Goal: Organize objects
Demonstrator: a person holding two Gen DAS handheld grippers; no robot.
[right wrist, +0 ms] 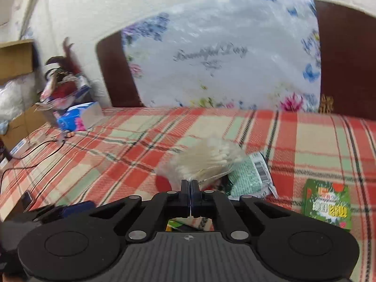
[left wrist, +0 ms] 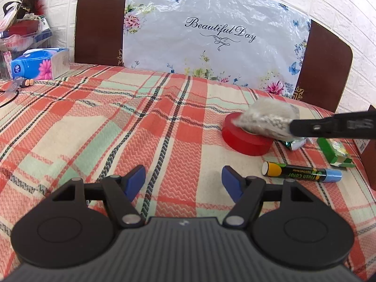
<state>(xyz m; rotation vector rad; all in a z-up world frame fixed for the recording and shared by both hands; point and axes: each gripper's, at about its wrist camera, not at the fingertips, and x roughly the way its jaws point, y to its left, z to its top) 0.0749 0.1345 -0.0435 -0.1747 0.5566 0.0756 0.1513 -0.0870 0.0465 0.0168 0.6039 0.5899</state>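
Plaid cloth (left wrist: 117,127) in red, cream and green covers the whole surface, running out of frame on every side. Behind it a floral cushion (left wrist: 211,37) hides most of a dark headboard (left wrist: 98,23). The left gripper (left wrist: 183,181) hovers over bare cloth, blue pads apart with nothing between them. The right gripper (right wrist: 190,188) is pinched together on the edge of a clear bag of cotton swabs (right wrist: 206,159), held over a red tape roll (left wrist: 244,138) and blurred in both views. Nearby lie a green box (right wrist: 329,204), a partly hidden green packet (right wrist: 249,174) and a marker (left wrist: 303,171).
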